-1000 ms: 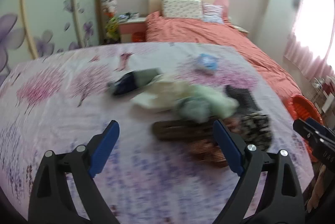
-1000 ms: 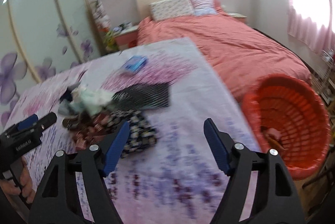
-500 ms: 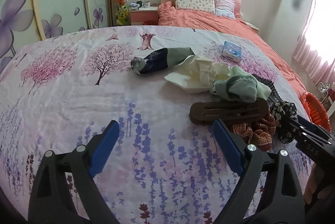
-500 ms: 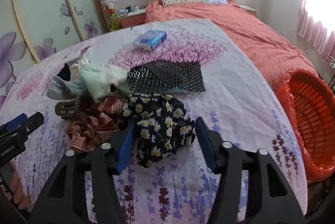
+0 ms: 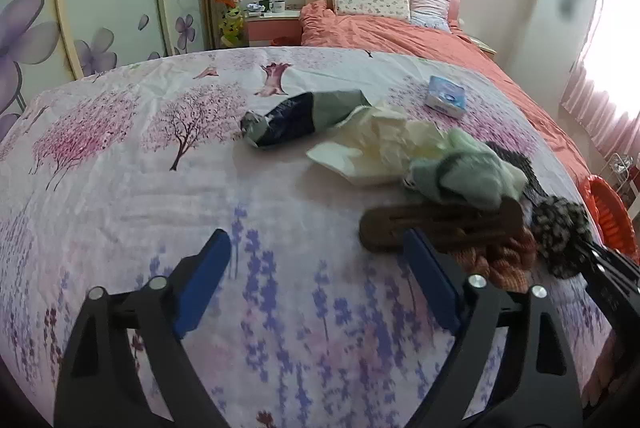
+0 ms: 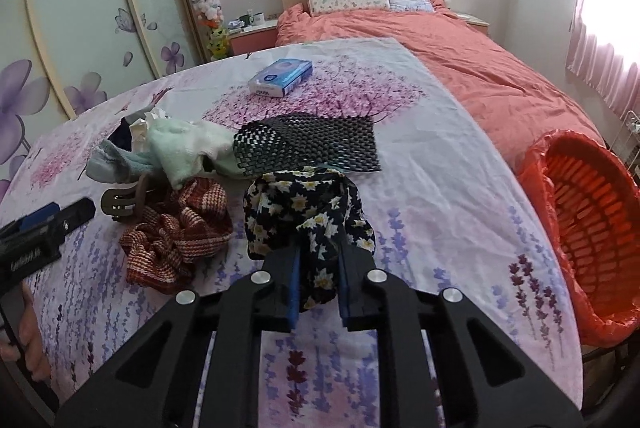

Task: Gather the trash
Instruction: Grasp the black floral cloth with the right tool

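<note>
My right gripper (image 6: 319,260) is shut on a black cloth with white flowers (image 6: 304,207) lying on the floral sheet. Beside it lie a red checked cloth (image 6: 176,232), a black mesh mat (image 6: 308,143), a pale green cloth (image 6: 184,147) and a brown hair clip (image 6: 120,199). My left gripper (image 5: 316,248) is open and empty above the sheet, left of the brown clip (image 5: 440,224). The left wrist view also shows a dark folded item (image 5: 296,119), crumpled cream paper (image 5: 376,143) and the flowered cloth (image 5: 560,232). A red basket (image 6: 592,220) stands at the right.
A blue tissue box (image 6: 280,77) lies further back on the sheet. A bed with a coral cover (image 6: 460,55) and pillows stands behind. A wardrobe with flower doors (image 6: 80,27) is on the left and a nightstand (image 5: 272,23) in the corner.
My right gripper has closed from wide open onto the flowered cloth after moving down to it. The left gripper has stayed open and shifted slightly closer to the pile.
</note>
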{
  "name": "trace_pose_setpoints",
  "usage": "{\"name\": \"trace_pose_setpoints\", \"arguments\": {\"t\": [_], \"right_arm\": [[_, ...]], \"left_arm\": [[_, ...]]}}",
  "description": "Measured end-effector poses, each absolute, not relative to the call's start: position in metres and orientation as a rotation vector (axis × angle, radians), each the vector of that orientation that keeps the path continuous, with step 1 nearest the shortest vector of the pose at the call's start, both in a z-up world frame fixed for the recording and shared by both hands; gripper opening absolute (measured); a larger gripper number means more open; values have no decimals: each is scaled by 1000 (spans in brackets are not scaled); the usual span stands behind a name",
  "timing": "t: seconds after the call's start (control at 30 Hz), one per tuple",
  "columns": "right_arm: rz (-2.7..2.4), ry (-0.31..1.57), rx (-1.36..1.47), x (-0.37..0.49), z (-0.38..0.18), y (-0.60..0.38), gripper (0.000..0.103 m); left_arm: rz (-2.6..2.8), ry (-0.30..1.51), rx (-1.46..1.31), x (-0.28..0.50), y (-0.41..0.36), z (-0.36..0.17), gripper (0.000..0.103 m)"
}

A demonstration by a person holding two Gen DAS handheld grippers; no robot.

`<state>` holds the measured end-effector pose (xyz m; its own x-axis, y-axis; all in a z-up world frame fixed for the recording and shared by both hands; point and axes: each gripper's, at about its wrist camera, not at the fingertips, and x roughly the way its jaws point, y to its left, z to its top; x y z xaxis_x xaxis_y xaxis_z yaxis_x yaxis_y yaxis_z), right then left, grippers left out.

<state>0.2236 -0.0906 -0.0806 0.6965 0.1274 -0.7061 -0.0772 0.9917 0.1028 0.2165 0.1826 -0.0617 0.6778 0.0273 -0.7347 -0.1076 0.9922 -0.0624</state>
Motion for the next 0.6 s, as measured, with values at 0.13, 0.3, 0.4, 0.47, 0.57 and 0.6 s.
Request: {"name": "trace_pose_setpoints", "arguments": {"t": [0.13, 0.3, 0.4, 0.47, 0.57, 0.6], "right_arm": [[102, 791, 75, 225, -80, -96, 15], [95, 789, 74, 224, -79, -98, 15], [91, 787, 74, 223, -79, -99, 15], [91, 786, 75, 221, -78, -100, 15], [91, 786, 78, 219, -79, -101, 15], [92, 786, 80, 219, -79, -101, 15]], "left_arm": [[86, 841, -114, 237, 188, -63, 79], [97, 869, -69, 261, 188, -66, 76], [94, 888, -38, 266, 187, -70, 72], [78, 888, -43, 261, 186, -69, 70], [67, 885, -38, 252, 185, -67, 69], [64, 883, -36, 249, 184, -67, 69]]}}
